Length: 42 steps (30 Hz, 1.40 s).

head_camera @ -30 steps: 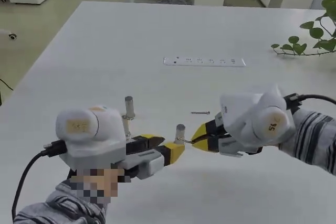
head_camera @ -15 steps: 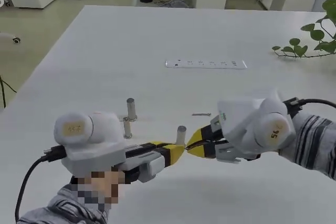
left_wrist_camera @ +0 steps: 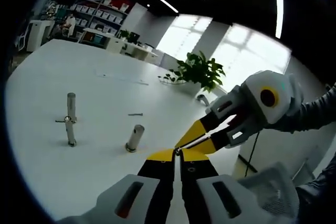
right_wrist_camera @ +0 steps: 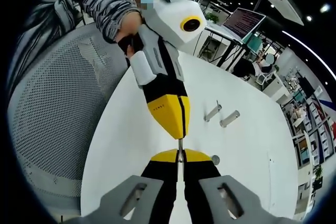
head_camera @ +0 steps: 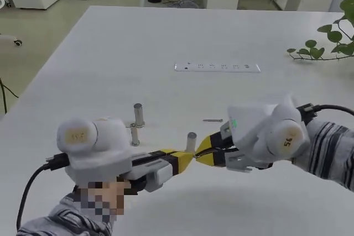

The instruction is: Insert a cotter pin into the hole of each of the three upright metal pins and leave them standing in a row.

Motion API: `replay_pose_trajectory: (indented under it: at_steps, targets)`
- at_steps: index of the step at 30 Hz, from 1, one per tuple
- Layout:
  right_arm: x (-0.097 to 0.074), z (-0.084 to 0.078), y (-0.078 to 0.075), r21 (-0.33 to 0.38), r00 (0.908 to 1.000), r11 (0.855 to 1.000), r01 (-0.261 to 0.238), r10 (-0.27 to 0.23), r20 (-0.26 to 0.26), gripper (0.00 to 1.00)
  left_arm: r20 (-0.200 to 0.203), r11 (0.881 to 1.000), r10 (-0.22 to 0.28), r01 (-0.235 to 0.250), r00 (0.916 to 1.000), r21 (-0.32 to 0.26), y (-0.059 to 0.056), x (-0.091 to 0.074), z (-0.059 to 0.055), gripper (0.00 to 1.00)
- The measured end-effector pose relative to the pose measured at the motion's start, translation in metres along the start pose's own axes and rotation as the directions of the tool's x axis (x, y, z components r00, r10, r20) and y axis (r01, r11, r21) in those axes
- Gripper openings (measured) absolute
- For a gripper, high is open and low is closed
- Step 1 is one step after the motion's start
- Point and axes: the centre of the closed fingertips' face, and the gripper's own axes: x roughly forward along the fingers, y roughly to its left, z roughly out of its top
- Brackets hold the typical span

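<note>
Three upright metal pins stand on the white table: the far pin (head_camera: 138, 114), the middle pin (head_camera: 134, 135) and the near pin (head_camera: 191, 140). The middle pin (left_wrist_camera: 69, 131) seems to carry a cotter pin crosswise near its top. My left gripper (head_camera: 189, 158) and right gripper (head_camera: 199, 155) meet tip to tip just in front of the near pin. Both are shut on a thin cotter pin (right_wrist_camera: 180, 146) that bridges the two sets of tips. In the left gripper view the near pin (left_wrist_camera: 135, 137) stands just left of the tips.
A loose cotter pin (head_camera: 212, 120) lies on the table behind the right gripper. A white power strip (head_camera: 217, 67) lies farther back, and a potted plant's branch (head_camera: 323, 45) reaches in at the right edge. Bare table surrounds the pins.
The two grippers have closed the gap between their tips and now meet on the cotter pin in front of the near pin. The head camera has shifted slightly.
</note>
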Motion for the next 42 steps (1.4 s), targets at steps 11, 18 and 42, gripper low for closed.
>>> replay_pose_trajectory:
  at_steps: [11,18,42]
  targets:
    - [-0.001,-0.008,0.004,0.054,0.9995,0.998,-0.033,0.033,-0.002,0.01,-0.059,0.972,-0.041,0.054,0.9974,0.227,-0.010,-0.002,-0.004,0.00]
    - [-0.001,-0.009,0.013,0.102,0.9969,0.992,-0.077,0.075,0.022,0.04,-0.088,0.946,-0.086,0.109,0.9924,0.305,-0.019,-0.005,-0.008,0.00]
    - [-0.004,-0.007,0.027,0.075,0.9920,0.989,-0.126,0.126,0.007,0.00,-0.144,0.902,-0.091,0.143,0.9854,0.408,-0.020,-0.009,-0.019,0.00]
